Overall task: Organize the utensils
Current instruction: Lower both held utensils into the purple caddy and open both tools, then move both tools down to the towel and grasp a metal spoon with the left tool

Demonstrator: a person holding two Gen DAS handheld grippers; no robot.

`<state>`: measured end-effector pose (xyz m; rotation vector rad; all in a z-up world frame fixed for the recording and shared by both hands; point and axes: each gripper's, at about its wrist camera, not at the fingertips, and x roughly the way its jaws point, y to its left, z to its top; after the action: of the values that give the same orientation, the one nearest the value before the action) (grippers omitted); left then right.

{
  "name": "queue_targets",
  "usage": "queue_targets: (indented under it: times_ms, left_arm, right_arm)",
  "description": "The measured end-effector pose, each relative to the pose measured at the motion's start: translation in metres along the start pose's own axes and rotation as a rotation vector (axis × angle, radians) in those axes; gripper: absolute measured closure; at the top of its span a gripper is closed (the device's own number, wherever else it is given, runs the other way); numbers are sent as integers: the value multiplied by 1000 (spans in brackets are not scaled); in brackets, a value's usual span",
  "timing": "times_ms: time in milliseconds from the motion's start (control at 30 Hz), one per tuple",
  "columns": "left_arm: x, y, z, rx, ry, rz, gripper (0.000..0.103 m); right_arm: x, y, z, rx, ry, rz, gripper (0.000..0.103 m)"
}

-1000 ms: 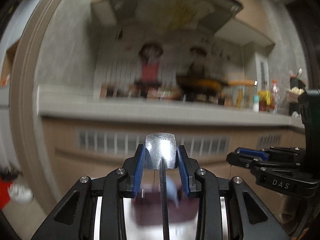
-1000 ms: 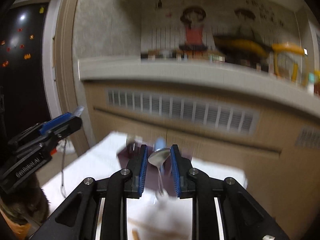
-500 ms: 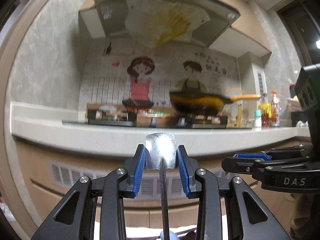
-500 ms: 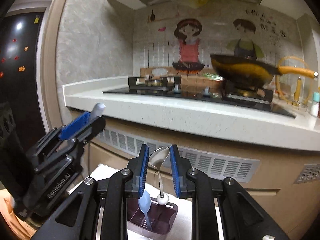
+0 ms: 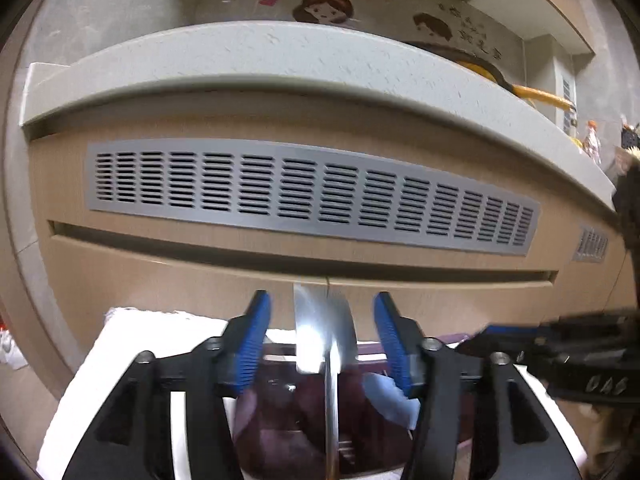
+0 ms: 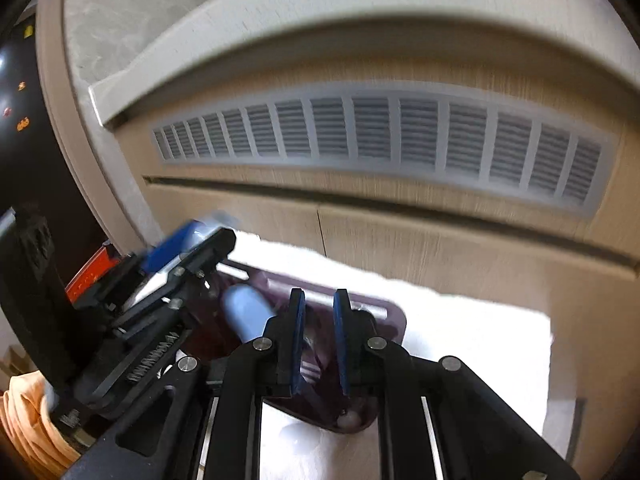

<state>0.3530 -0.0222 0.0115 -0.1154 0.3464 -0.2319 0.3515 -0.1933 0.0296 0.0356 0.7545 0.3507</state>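
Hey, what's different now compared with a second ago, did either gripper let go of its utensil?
Both grippers tipped down toward the dark purple holder on the white cloth. The left gripper opened; the metal spatula now stands loose between its fingers, over the holder. The right gripper no longer shows the metal spoon between its pads, so it was probably dropped in. The blue utensil stays in the holder.

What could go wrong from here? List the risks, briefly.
1. The metal utensil stands loose between the open fingers of the left gripper; a crooked pull-back could catch it and tip it out of the purple holder.
2. The right gripper hangs right beside the left one over the same holder, so they may knock together.
3. Either could bump the blue spoon that leans inside.
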Motion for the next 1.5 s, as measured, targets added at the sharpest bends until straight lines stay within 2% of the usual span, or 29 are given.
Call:
queue_targets:
  times_ms: [167,333,400,467,533,600,667,733,867,967,1033,1100,1133,1167,1233,1400,1467,1500]
  left_arm:
    - [-27,10,13,-28,-11,10,39]
    - [-59,48,19,-192,-29,36,32]
    - [-66,64,17,-248,-4,69,31]
    - [-67,75,13,-296,64,82,31]
    - [-64,76,10,-306,151,55,31]
    - [-55,66,7,-272,252,7,32]
    - [-47,46,4,-185,356,-44,33]
    - [-43,28,0,-115,409,-53,42]
    - [-47,12,1,-57,360,-45,48]
    - [-40,4,2,-17,374,-27,57]
    - [-40,5,2,-21,366,7,56]
    - [-48,11,3,-32,322,88,56]
    - [-54,15,2,-37,300,123,53]
    - [-60,21,-1,-48,287,154,44]
    - [-69,32,-5,-70,283,181,34]
    - [-95,50,-27,-27,302,185,27]
    - [-106,62,-34,-33,305,183,19]
    - [-112,70,-38,-50,309,182,19]
  right_arm:
    - [-9,-8,-18,15,4,-31,82]
    - [-31,-14,-36,16,-8,-76,70]
    - [-39,-16,-46,24,-1,-85,70]
    - [-43,-15,-52,22,8,-84,70]
    - [-48,-10,-59,7,15,-72,70]
    - [-50,-3,-61,-14,15,-66,70]
    - [-49,4,-60,-25,15,-61,68]
    - [-50,10,-63,-29,11,-56,65]
    - [-49,13,-71,-40,28,-54,65]
    - [-48,9,-82,-46,45,-67,65]
    - [-48,5,-86,-31,56,-60,65]
    - [-49,4,-84,-9,61,-36,65]
    - [-49,6,-81,-4,59,-22,65]
    - [-51,9,-78,-5,55,-12,65]
    - [-51,21,-66,-13,50,-2,65]
    - [-24,58,-23,26,92,20,65]
    - [-11,71,-13,47,109,31,65]
    - [-1,78,-8,59,129,42,65]
